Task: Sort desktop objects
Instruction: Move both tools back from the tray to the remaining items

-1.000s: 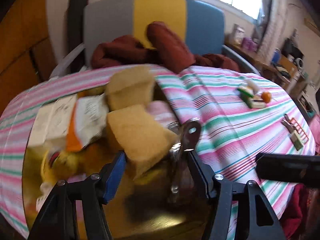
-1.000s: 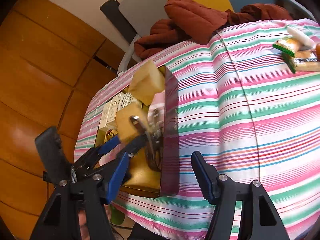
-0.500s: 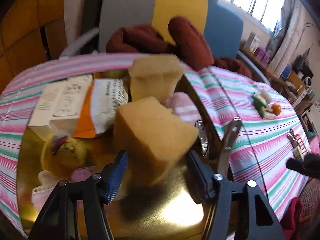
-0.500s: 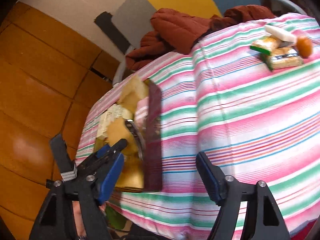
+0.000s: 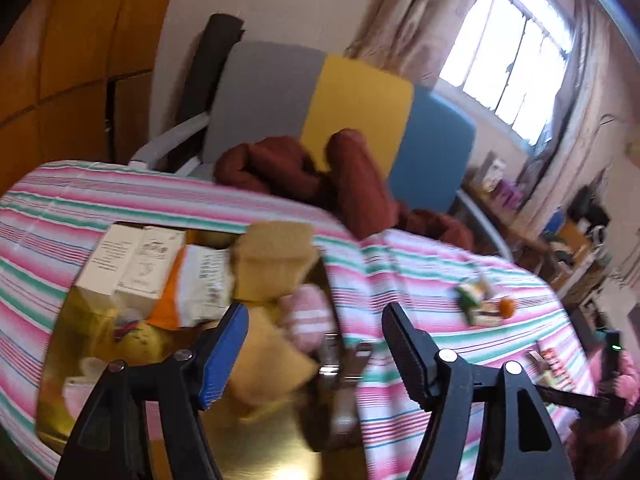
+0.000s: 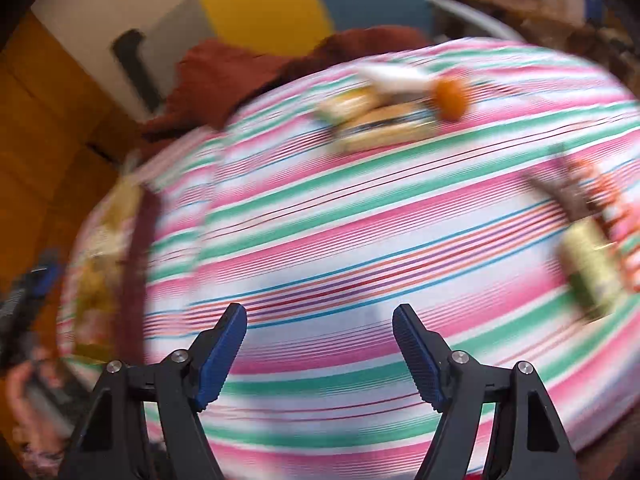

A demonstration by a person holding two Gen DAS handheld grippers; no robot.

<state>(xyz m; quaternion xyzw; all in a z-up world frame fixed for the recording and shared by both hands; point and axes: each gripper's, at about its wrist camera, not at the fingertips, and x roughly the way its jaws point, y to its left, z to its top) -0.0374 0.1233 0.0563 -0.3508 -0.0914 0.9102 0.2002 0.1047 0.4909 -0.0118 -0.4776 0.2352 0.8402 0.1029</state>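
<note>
The gold tray (image 5: 60,332) is my landmark: it sits at the left end of the striped tablecloth (image 5: 420,280) and already carries most of the sorted things. Inside it I see 2 tan sponge blocks (image 5: 272,268), white cartons (image 5: 132,264) against the far rim, an orange-and-white packet (image 5: 192,292) beside them, a pink striped roll (image 5: 308,316) near the right rim, and a metal clip-like tool (image 5: 340,364) lying across that rim, too blurred to name better.

My left gripper (image 5: 312,356) hangs just above the tray's right rim; its jaws have just been opening and stand wide, with nothing pressed between them. I judge that it has let its item go into the tray.

My right gripper (image 6: 320,344) is well right of the tray, over bare cloth, jaws wide and empty. Farther from the tray lie the leftovers: a cluster of snack packets (image 6: 380,120) with a small orange fruit (image 6: 452,96) touching it, and near the cloth's right end a green packet (image 6: 592,276). I read that open spread as readiness to collect 1 of these next.
</note>
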